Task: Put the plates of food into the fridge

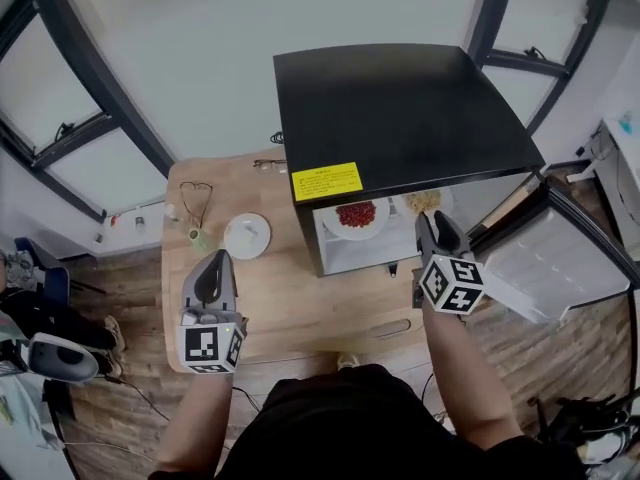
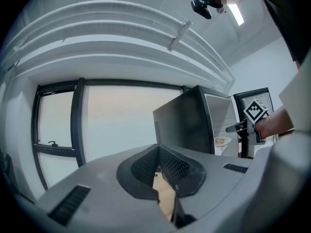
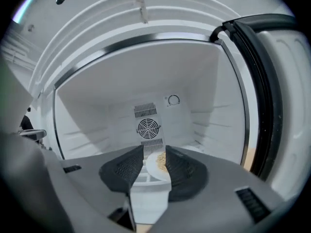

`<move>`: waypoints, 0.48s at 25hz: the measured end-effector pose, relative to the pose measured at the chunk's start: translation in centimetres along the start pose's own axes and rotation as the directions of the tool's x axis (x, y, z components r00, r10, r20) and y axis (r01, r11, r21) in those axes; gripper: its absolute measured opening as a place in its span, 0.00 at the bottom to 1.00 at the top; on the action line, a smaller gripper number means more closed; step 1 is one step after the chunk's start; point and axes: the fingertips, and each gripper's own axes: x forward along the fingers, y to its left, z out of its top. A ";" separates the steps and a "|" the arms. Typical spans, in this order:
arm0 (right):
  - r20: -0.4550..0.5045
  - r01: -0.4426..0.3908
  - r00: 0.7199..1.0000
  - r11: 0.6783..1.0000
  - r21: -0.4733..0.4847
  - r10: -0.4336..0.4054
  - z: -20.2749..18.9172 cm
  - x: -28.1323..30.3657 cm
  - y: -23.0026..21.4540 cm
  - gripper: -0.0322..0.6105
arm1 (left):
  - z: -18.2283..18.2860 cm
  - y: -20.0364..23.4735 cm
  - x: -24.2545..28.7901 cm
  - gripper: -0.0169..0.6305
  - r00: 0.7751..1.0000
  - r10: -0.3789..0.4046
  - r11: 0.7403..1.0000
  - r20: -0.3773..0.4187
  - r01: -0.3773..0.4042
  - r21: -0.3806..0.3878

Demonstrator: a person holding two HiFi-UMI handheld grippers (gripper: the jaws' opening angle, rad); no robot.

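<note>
We find the red plate (image 1: 356,215) and grain plate (image 1: 423,202) inside the fridge (image 1: 400,108) at centre frame, right gripper (image 1: 438,226) jaws apart and empty, left gripper (image 1: 216,260) jaws together, only the door (image 1: 555,258) apparently left to close.

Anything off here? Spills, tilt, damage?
Nothing stands out. The white plate of red food and the white plate of beige food sit flat inside the open black mini fridge; no spill visible.
</note>
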 end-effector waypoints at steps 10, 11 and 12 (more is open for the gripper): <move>-0.051 -0.119 0.992 0.991 -0.060 0.116 -4.9 -5.3 10.9 0.30 | -2.2 7.1 -9.1 0.03 0.994 0.106 0.994 0.004 -0.106 -0.032; -0.057 -0.142 0.989 0.988 -0.055 0.139 -5.5 -5.6 12.4 0.30 | -2.6 8.0 -10.2 0.03 0.993 0.119 0.992 0.000 -0.119 -0.035; -0.064 -0.169 0.984 0.984 -0.048 0.166 -6.2 -5.7 13.9 0.30 | -2.9 9.0 -11.4 0.03 0.991 0.131 0.991 -0.005 -0.131 -0.037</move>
